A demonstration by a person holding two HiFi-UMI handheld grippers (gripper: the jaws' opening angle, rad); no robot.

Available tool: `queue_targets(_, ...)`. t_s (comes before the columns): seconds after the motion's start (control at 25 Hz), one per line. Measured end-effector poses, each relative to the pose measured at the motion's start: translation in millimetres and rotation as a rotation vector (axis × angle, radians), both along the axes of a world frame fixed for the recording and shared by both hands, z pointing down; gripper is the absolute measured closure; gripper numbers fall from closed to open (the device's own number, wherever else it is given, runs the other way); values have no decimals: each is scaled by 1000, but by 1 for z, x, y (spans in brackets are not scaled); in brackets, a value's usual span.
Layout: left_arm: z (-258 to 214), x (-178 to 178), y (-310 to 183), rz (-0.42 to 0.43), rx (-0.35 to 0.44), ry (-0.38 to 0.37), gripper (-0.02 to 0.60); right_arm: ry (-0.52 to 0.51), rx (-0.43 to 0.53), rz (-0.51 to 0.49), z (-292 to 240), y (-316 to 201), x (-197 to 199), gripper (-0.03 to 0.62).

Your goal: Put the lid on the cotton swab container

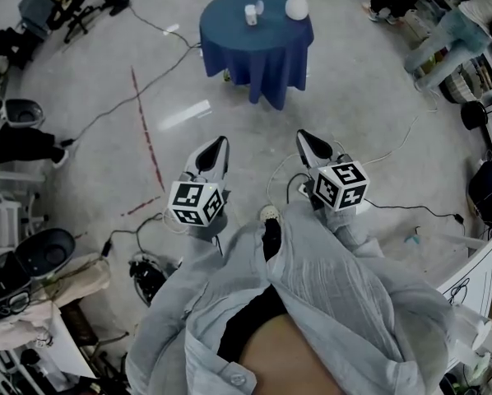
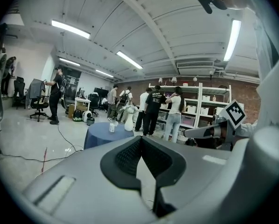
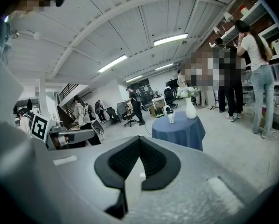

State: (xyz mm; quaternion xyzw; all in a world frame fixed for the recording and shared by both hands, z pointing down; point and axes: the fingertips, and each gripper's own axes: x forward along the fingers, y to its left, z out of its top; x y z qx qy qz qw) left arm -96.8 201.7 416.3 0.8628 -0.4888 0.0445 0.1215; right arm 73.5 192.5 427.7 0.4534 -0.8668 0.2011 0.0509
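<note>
The left gripper [image 1: 221,141] and the right gripper [image 1: 303,135] are both closed, with nothing between their jaws. Far in front of them stands a round table [image 1: 258,56] with a blue cloth. On it are the small cotton swab container [image 1: 251,12] and a white vase [image 1: 296,5] just beside it. A black cable [image 1: 114,109] lies on the floor, off to the left of the left gripper. The lid is too small to make out.

Left tool [image 1: 221,142] and right tool [image 1: 303,137] are closed, empty.
</note>
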Motion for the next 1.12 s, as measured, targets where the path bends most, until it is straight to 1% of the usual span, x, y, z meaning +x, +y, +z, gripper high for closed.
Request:
queue_targets(0.2,4,-13,-4,-3,-21,-3,566,-5,-32,7,3,-5,-8,592)
queue_targets(0.44,22,-17,-2,-30,-60,8,566,19,-64,-1,14,-9,-6,592)
queue_targets(0.64,26,-17,-14,-48,-65,15,566,30,-74,-22,21,-23,-6,592)
queue_targets(0.76,28,-19,-30,-58,-61,2,566,23,-71,-38,25,-41,-10,592)
queue_targets(0.92,23,-28,-59,-81,-50,9,566,13,-67,-46,24,-72,-19,592)
queue_targets(1.12,16,-28,-107,-88,-42,1,566,12,-55,-54,18,-116,-18,592)
